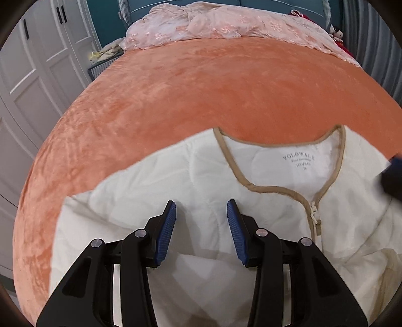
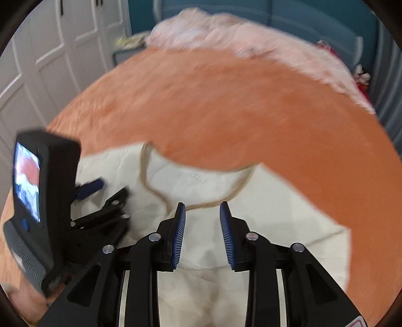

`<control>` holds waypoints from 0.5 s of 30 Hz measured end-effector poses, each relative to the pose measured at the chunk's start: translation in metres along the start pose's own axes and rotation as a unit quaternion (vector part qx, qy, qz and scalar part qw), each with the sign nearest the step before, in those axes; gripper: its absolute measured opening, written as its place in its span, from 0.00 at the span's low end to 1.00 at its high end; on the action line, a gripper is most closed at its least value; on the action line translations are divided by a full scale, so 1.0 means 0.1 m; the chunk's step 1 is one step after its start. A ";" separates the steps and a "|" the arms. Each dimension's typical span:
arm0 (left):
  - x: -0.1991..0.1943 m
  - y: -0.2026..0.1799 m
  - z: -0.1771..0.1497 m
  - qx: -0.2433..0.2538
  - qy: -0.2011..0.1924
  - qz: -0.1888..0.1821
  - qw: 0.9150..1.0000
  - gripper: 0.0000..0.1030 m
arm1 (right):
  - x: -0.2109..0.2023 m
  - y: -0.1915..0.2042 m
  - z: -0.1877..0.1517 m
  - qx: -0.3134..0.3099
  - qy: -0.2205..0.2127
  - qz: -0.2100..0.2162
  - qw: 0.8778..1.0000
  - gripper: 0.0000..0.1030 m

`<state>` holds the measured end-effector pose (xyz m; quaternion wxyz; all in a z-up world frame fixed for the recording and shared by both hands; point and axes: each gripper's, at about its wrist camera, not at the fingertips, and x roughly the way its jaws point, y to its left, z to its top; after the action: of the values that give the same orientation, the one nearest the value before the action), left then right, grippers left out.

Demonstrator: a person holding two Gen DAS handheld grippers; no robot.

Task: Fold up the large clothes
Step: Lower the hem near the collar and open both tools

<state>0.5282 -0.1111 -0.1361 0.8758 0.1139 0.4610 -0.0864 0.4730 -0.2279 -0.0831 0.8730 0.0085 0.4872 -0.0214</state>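
Note:
A white quilted jacket [image 1: 176, 181] with tan trim and a zipped front lies spread on the orange bed cover [image 1: 201, 88]. My left gripper [image 1: 201, 208] is open above its left chest area, holding nothing. In the right wrist view the jacket [image 2: 276, 213] lies below my right gripper [image 2: 203, 208], which is open just over the neckline and zipper top. The left gripper [image 2: 100, 191] shows at the left of that view over the jacket's left shoulder. The right wrist view is blurred by motion.
A pink lace cloth [image 1: 221, 27] is bunched at the head of the bed against a teal headboard [image 1: 276, 5]. White wardrobe doors [image 1: 37, 63] stand to the left. Red items [image 1: 336, 32] sit at the far right corner.

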 end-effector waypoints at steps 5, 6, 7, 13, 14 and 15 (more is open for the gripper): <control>0.11 -0.02 -0.05 -0.009 -0.016 0.001 1.000 0.39 | 0.59 -0.14 -0.19 0.050 0.026 0.004 0.998 0.13; 0.13 0.00 -0.06 -0.014 -0.021 -0.002 1.000 0.40 | 0.61 -0.17 -0.23 0.054 0.016 0.009 0.998 0.13; 0.14 0.00 -0.06 -0.016 -0.024 -0.003 1.000 0.40 | 0.61 -0.20 -0.25 0.059 0.007 0.015 0.998 0.13; 0.24 -0.03 -0.01 -0.012 -0.031 0.013 0.999 0.42 | 0.71 -0.29 -0.23 0.081 -0.012 0.031 0.996 0.13; 0.25 -0.04 0.00 -0.010 -0.031 0.016 0.999 0.43 | 0.73 -0.30 -0.23 0.082 -0.014 0.030 0.996 0.13; 0.27 -0.05 0.02 -0.007 -0.030 0.021 0.999 0.43 | 0.71 -0.31 -0.25 0.081 -0.016 0.029 0.996 0.13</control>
<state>0.5437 -0.1177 -0.1582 0.8918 0.1144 0.4323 -0.0679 0.4876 -0.2595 -0.1558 0.8772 0.0928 0.4698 -0.0353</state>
